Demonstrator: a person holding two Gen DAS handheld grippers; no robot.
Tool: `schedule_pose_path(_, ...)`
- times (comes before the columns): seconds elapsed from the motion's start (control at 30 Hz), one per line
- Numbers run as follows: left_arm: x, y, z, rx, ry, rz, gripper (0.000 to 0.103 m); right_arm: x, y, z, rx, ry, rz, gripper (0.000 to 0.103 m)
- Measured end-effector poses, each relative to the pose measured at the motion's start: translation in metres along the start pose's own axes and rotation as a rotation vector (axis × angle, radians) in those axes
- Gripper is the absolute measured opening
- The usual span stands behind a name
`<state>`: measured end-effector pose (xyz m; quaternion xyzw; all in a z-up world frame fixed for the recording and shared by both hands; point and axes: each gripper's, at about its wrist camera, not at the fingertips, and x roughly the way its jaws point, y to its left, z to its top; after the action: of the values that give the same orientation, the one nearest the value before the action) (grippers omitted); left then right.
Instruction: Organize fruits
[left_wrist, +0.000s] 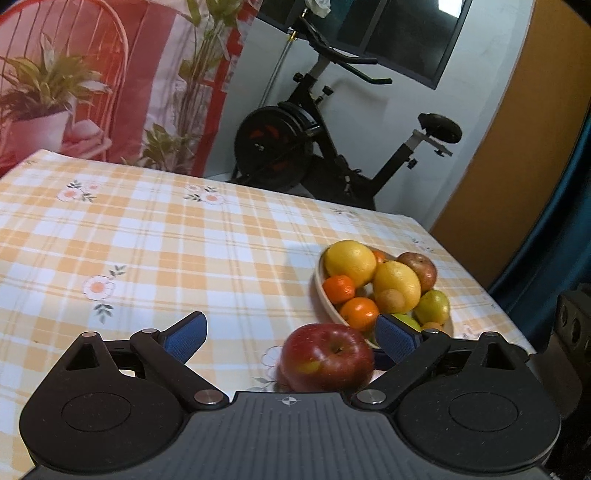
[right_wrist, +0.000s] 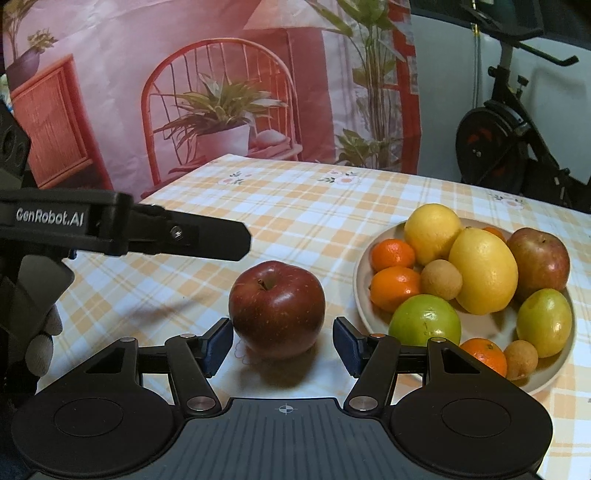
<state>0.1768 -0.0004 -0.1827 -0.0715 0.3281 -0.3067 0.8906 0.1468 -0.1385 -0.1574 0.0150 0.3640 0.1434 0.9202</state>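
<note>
On the checked cloth, red apple (right_wrist: 277, 308) sits loose at 9 o'clock of the plate (right_wrist: 364, 275). I keep right gripper (right_wrist: 282, 345) half-open, pads astride but apart. Left gripper (left_wrist: 291, 338) gapes empty. I'd centre, then close gently across its widest part.

place: home room — checked tablecloth (left_wrist: 184, 240) | exercise bike (left_wrist: 314, 140) (by wall) | plant backdrop (right_wrist: 221, 92)
</note>
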Motion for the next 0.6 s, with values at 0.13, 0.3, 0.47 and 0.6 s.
schedule_pose_path(0.13,0.003,0.000,0.000,-0.025,0.001,-0.025,0.088,0.000,0.002,-0.001,-0.017,-0.004,-0.002,0.056)
schedule_pose_path(0.3,0.008,0.000,-0.001,-0.033,0.021,-0.037,0.079,0.000,0.002,-0.003,-0.028,-0.005,-0.003,0.056)
schedule_pose_path(0.47,0.013,-0.002,-0.003,-0.028,0.044,-0.040,0.065,0.001,0.002,-0.003,-0.029,-0.003,0.000,0.056)
schedule_pose_path(0.6,0.019,-0.004,-0.005,-0.028,0.067,-0.040,0.056,0.002,0.002,-0.003,-0.033,-0.004,0.003,0.056)
